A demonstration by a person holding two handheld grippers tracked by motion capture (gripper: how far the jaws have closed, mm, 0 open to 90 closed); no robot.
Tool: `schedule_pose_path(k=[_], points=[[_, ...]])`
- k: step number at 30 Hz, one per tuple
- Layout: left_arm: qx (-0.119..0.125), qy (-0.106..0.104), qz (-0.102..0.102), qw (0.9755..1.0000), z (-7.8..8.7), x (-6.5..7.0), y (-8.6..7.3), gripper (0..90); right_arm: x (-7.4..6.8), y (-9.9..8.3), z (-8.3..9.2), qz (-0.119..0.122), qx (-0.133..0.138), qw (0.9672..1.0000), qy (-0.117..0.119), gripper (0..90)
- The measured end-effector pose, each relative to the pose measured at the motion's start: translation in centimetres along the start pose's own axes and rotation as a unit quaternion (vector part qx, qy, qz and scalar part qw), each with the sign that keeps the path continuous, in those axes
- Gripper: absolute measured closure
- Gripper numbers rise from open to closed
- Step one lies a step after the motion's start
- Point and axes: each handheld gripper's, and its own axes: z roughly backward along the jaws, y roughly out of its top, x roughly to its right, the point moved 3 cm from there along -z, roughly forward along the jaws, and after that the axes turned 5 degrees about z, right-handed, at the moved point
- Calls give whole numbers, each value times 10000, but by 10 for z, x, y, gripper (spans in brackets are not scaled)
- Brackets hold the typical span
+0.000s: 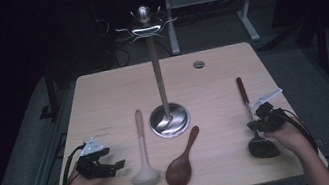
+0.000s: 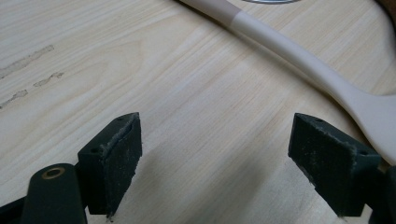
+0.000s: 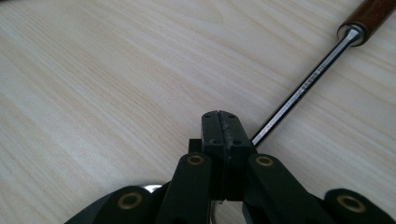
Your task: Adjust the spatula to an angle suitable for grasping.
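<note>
So we had three utensils lying flat on the worktop (image 1: 101, 90) around a tall metal hanging stand (image 1: 157, 68). The one that mattered was the dark-headed spatula (image 1: 252, 118) on the right side, with its wooden handle pointing to the far edge and its black head toward us. Its long axis ran near-to-far, tilted only a little.

Our right gripper (image 1: 260, 123) sat right over the steel shank, just above the head. In the right gripper view its fingers (image 3: 219, 128) were pressed together with nothing between them, and the shiny shank (image 3: 299, 98) passed just beside them on their right, running off diagonally to the brown handle. So no grip yet, we'd say: the fingers would have to spread and shift sideways across the shank to pinch it.

Our left gripper (image 1: 114, 166) rested well apart at the near left, fingers (image 2: 116, 158) spread wide over bare wood, with the pale ladle (image 1: 141, 149) just to its right. The brown wooden spoon (image 1: 182, 160) lay between the ladle and the spatula. The right hand was clearly the nearer one for the spatula.
</note>
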Motion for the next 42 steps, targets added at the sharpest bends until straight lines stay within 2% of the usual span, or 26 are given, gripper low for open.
schedule_pose_path(k=[3,4,7,8,11,12,13,14,18,20,21,22,23,24,26,29,30,32,36,38,39,42], points=[[-13,0,6,10000,0,0,0,173,2,2,3,-105,176,9998,-31,900],[-25,4,-1,10000,-1,0,0,173,4,4,6,-175,266,9994,-139,900],[-19,-11,-9,10000,-2,1,0,173,8,6,8,-266,341,9988,-234,900],[-9,-12,19,10000,-2,1,0,173,17,11,11,-343,502,9973,-412,900],[-58,-26,-45,10000,-5,2,1,173,29,17,11,-487,685,9949,-565,900],[-58,-26,-45,10000,-5,2,1,173,29,17,11,-487,685,9949,-565,900],[-60,-40,-13,10000,-5,3,0,173,36,21,9,-605,765,9928,-689,900],[-95,-42,-30,9999,-5,3,0,173,39,21,7,-629,791,9922,-732,900],[-81,-60,-60,9999,-6,3,0,173,47,23,-1,-768,729,9906,-867,900],[-94,-74,-33,9999,-7,3,0,173,58,24,-6,-968,791,9879,-922,900],[-83,-74,-7,9999,-7,3,0,173,58,24,-6,-968,791,9879,-922,900],[-81,-81,1,9999,-8,3,0,173,61,25,-8,-1069,799,9867,-929,900],[-54,-90,3,9999,-8,3,1,173,65,26,-10,-1138,825,9854,-963,900],[-84,-87,-34,9999,-8,3,1,173,71,28,-15,-1313,871,9820,-1043,900],[-77,-90,-45,9999,-8,4,1,173,76,30,-22,-1419,904,9802,-1042,900],[-69,-98,-22,9999,-9,4,1,173,79,31,-28,-1389,843,9805,-1105,900],[-103,-94,-66,9999,-8,3,0,173,78,30,-35,-1344,692,9824,-1097,900],[-83,-95,-39,9999,-9,3,0,173,78,29,-37,-1301,632,9833,-1101,900],[-71,-81,-16,9999,-8,3,0,173,78,29,-36,-1329,709,9833,-1024,900],[-83,-69,-48,9999,-8,3,1,173,76,31,-37,-1235,688,9849,-999,900],[-93,-63,-53,9999,-8,4,1,173,74,32,-37,-1114,702,9866,-959,900],[-97,-65,-72,9999,-9,5,1,173,70,35,-38,-1021,696,9881,-920,900]])
